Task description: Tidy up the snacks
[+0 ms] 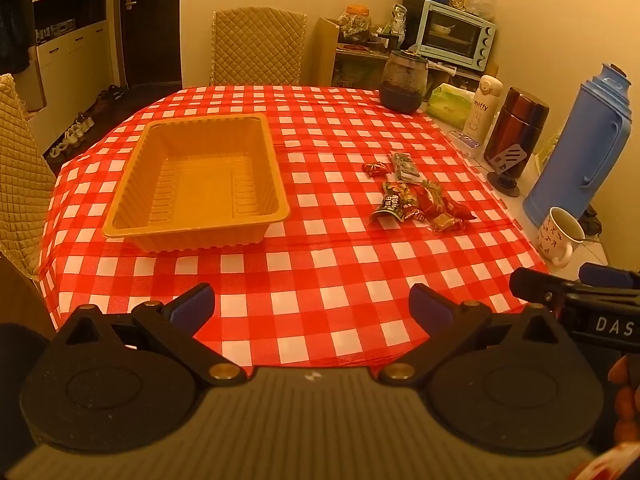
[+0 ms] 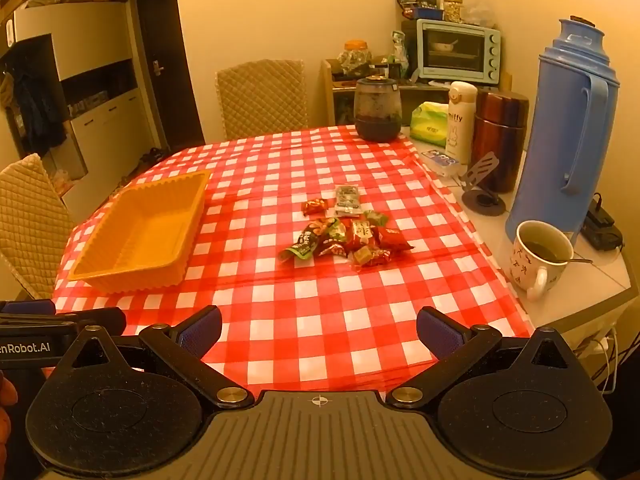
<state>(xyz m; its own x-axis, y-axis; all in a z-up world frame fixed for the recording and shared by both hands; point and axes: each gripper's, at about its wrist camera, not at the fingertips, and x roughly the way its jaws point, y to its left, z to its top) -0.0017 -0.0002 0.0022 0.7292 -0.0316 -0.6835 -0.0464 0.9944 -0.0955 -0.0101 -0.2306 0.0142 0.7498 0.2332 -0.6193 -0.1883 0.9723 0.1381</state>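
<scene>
Both grippers' fingers (image 1: 194,306) (image 2: 438,332) spread wide, empty; overlapping snacks (image 2: 344,236) defy counting beside tray (image 2: 100,256)

This was a home dining room: a table under a red-and-white checked cloth (image 2: 320,320) filled the middle, with quilted chairs (image 2: 262,98) behind and at left. At upper right a blue toaster oven (image 2: 458,56) sat on a cluttered shelf; a blue thermos (image 2: 560,140) and mug (image 2: 538,258) stood at right, shoes (image 1: 76,136) lined the floor at left by a door (image 1: 150,20)
</scene>
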